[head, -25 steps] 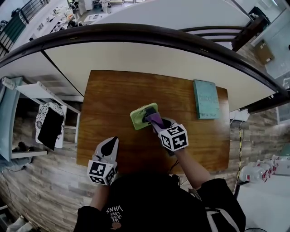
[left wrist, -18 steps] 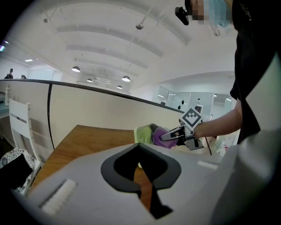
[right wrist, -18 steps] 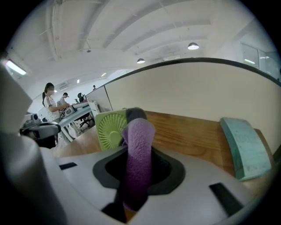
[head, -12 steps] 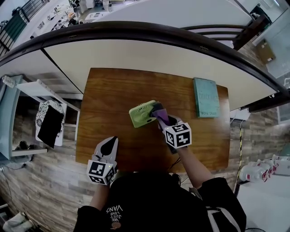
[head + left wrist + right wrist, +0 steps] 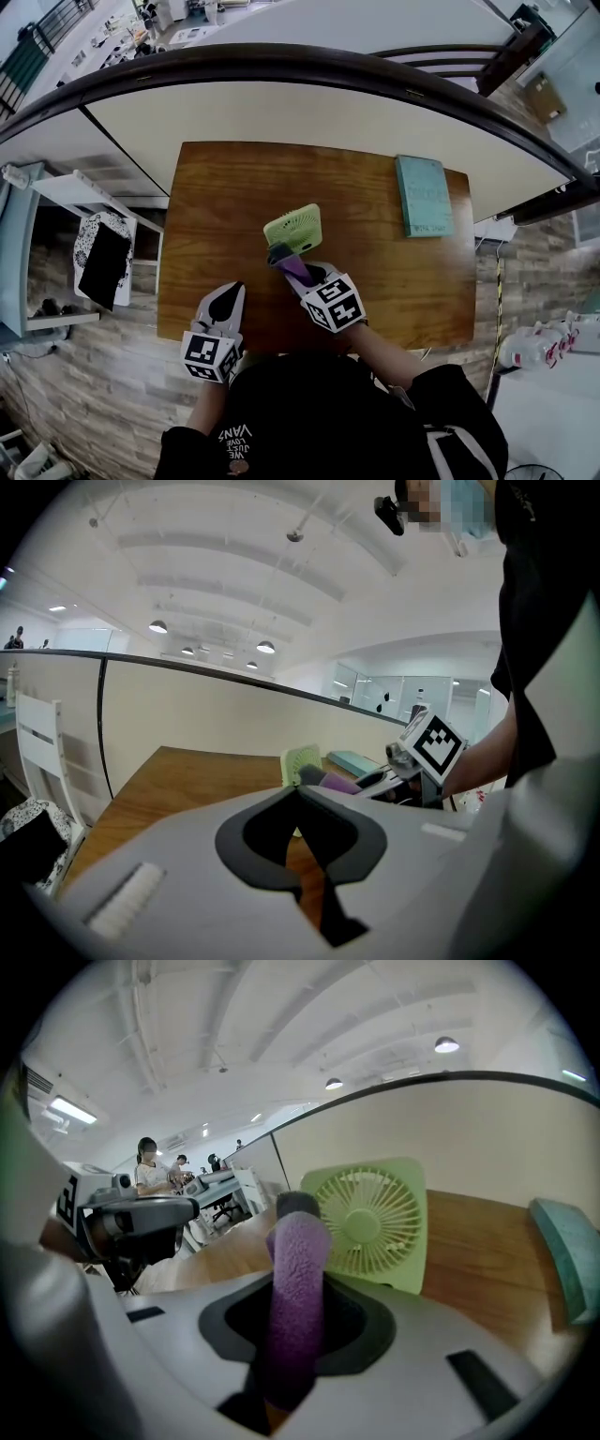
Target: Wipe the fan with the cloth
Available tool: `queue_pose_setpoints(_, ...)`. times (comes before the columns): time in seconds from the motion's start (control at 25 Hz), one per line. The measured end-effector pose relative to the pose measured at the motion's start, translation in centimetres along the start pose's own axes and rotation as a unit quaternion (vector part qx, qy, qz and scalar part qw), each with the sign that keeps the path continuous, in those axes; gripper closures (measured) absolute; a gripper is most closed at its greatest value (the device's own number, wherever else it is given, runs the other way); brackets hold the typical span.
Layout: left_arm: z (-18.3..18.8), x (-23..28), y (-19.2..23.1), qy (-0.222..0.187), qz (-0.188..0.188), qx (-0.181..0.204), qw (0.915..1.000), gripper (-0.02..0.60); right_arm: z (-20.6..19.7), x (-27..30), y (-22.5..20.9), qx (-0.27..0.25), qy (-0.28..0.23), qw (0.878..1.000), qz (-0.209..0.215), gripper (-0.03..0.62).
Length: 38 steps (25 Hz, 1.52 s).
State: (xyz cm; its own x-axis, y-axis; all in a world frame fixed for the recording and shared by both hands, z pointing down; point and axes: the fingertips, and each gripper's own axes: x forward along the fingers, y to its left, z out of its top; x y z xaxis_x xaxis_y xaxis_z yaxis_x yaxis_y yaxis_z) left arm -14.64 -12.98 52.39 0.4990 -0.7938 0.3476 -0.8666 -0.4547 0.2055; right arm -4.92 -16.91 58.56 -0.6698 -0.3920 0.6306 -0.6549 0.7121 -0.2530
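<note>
Your right claw (image 5: 302,275) clenched the purple cloth (image 5: 284,262) just beside the green fan (image 5: 293,228), which stood mid-surface (image 5: 225,187). Your left claw (image 5: 229,291) was closed, empty, near the front edge.

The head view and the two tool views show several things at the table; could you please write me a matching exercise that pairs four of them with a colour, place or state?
Things:
1. fan
2. cloth
3. book
4. left tool

Descriptions:
A. teal, lying flat near the right edge of the table
B. shut on nothing, at the table's near edge
C. purple, clamped in the right tool
D. light green, standing upright mid-table

Pairs: 1-D, 2-C, 3-A, 4-B.
</note>
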Motion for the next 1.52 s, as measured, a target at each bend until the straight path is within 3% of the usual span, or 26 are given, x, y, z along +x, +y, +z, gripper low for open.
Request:
queue_pose_setpoints(0.2,-0.4,-0.8,0.3,0.0,0.007,0.005,1.0,0.571,-0.4,2.2,0.1,-0.016,0.018,1.0,0.006,0.494)
queue_pose_setpoints(0.52,-0.9,-1.3,0.4,0.002,0.016,-0.003,0.9999,0.571,-0.6,1.7,-2.9,-0.021,0.029,0.999,-0.026,0.494)
queue_pose_setpoints(1.16,-0.9,-0.3,-0.2,0.004,0.005,-0.01,0.9999,0.571,-1.5,-1.9,-12.2,0.067,0.013,0.989,-0.133,0.494)
queue_pose_setpoints(1.52,-0.9,-0.2,0.1,0.007,0.008,-0.012,0.9999,0.571,-1.4,-3.0,-11.8,0.076,0.0,0.987,-0.14,0.494)
